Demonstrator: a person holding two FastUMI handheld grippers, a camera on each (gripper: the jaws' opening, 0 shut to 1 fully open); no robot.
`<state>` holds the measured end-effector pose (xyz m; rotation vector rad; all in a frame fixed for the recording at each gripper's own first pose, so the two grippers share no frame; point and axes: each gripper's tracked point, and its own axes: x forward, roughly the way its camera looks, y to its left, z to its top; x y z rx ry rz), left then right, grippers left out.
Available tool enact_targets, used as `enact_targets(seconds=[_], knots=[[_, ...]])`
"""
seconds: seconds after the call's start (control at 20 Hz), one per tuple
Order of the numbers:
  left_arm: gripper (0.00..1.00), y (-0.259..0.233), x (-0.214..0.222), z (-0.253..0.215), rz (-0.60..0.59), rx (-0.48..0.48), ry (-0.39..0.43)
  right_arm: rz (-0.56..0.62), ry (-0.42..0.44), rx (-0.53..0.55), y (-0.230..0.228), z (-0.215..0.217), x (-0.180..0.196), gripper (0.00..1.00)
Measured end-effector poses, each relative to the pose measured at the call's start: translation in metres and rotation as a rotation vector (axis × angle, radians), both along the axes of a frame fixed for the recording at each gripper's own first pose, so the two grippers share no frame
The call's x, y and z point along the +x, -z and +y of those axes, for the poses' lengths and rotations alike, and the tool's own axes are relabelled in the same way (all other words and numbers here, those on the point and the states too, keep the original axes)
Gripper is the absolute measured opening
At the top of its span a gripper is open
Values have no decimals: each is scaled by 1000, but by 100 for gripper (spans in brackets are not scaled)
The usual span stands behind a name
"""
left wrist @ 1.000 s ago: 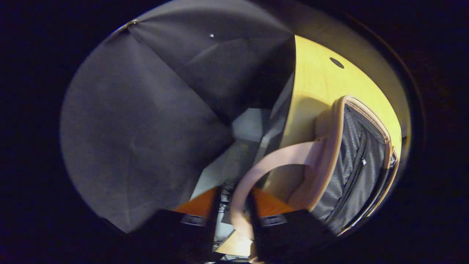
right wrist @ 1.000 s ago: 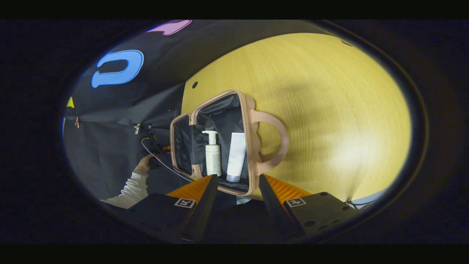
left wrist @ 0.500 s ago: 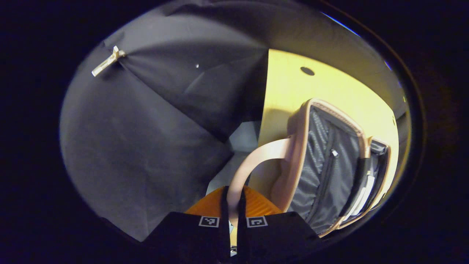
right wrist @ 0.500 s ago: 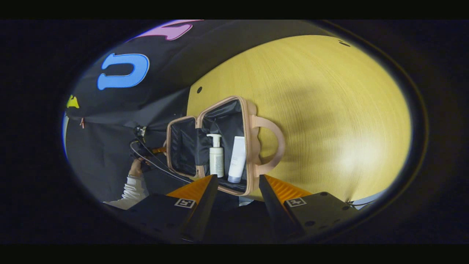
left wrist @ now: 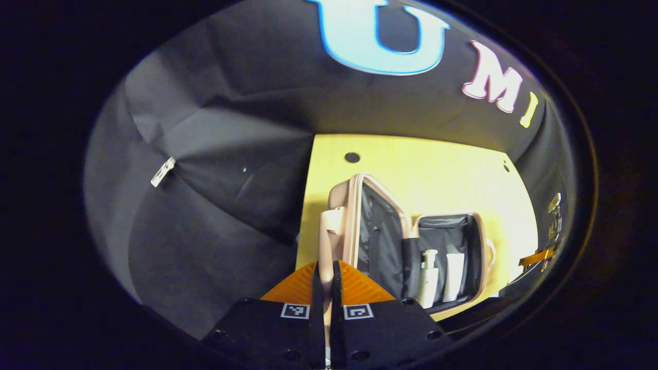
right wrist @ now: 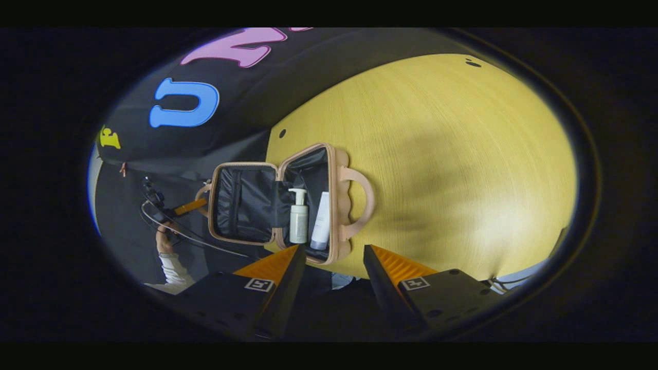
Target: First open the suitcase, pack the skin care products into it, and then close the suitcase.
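We see the suitcase (right wrist: 277,203) lying open on the yellow desk (right wrist: 452,154), near its left edge as the right gripper view shows it. Both halves are lined in dark fabric. One half rests flat on the desk and holds two skin care products side by side: a white pump bottle (right wrist: 298,218) and, just beside it, a white tube (right wrist: 321,222). Both lie lengthwise in that half, close to the dark strap at the hinge.

In the left gripper view the other half, the lid (left wrist: 370,231), stands tilted up from the desk, with a zip pocket on its lining. Our left gripper (left wrist: 325,290) has its jaws pressed together on the pink handle (left wrist: 326,241) of that lid; the handle runs down between the two orange fingers with almost no gap showing. In the same view we make out the pump bottle (left wrist: 426,277) and the tube (left wrist: 452,277) in the flat half beyond the lid.

Our right gripper (right wrist: 329,272) hangs above the near edge of the desk, its jaws spread wide and holding nothing, apart from the suitcase. The second handle (right wrist: 360,203) on the flat half arches out over the bare desk. Farther off in the right gripper view, a hand (right wrist: 164,241) in a white sleeve (right wrist: 174,267) grips the other tool beside the lid.
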<state>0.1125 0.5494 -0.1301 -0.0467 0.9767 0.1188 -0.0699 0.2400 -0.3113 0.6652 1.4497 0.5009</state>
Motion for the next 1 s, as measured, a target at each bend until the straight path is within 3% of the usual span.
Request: enact_targets(seconds=[0.3, 0.55, 0.7, 1.0], knots=[[10, -42, 15, -104, -71, -100, 118, -10, 52, 0, -4, -41, -8, 74], [10, -45, 28, -236, -79, -322, 295, -19, 105, 2, -9, -73, -14, 74], [10, -18, 30, -317, -20, -466, 350, -31, 144, 12, -10, -89, -19, 74], [10, 77, 30, -405, 139, -490, 408, -6, 232, -3, -6, -132, -26, 74]])
